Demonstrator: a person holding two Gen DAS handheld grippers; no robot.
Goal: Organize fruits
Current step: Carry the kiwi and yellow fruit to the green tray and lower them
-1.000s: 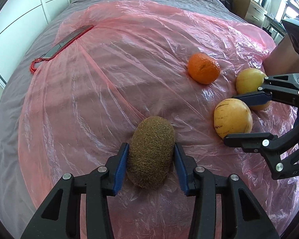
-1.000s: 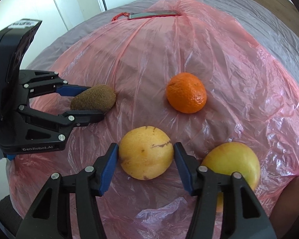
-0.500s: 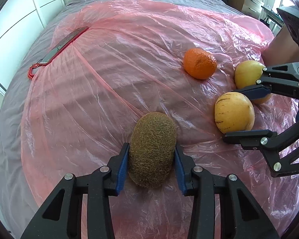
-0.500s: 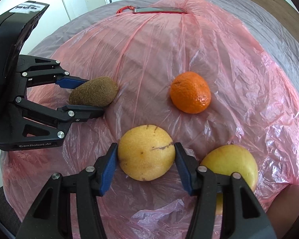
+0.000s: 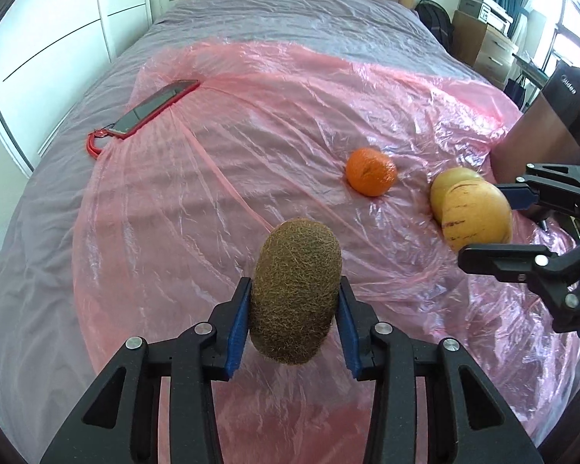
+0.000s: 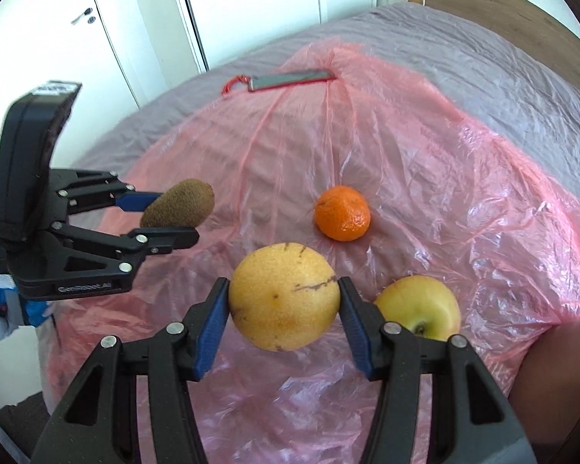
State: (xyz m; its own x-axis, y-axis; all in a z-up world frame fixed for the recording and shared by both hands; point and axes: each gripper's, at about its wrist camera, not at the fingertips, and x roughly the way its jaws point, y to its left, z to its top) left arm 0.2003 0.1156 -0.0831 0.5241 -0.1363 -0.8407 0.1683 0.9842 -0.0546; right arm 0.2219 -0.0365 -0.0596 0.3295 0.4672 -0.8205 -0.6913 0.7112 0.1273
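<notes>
My left gripper [image 5: 294,301] is shut on a brown fuzzy kiwi [image 5: 295,290] and holds it above the pink plastic sheet [image 5: 251,178]; the kiwi also shows in the right wrist view [image 6: 179,208]. My right gripper [image 6: 284,301] is shut on a yellow streaked round fruit [image 6: 284,295], lifted off the sheet; it shows in the left wrist view [image 5: 477,218]. An orange mandarin [image 6: 342,212] and a yellow-green apple [image 6: 421,307] lie on the sheet. The apple is partly hidden behind the yellow fruit in the left wrist view [image 5: 442,185].
The sheet covers a grey bed [image 5: 274,15]. A phone in a red case [image 5: 154,110] lies at the sheet's far left edge. White wardrobe doors [image 5: 58,31] stand to the left, drawers and a backpack [image 5: 437,27] to the far right.
Both grippers have risen, lifting the kiwi and the yellow streaked fruit off the sheet. The mandarin and apple have stayed in place.
</notes>
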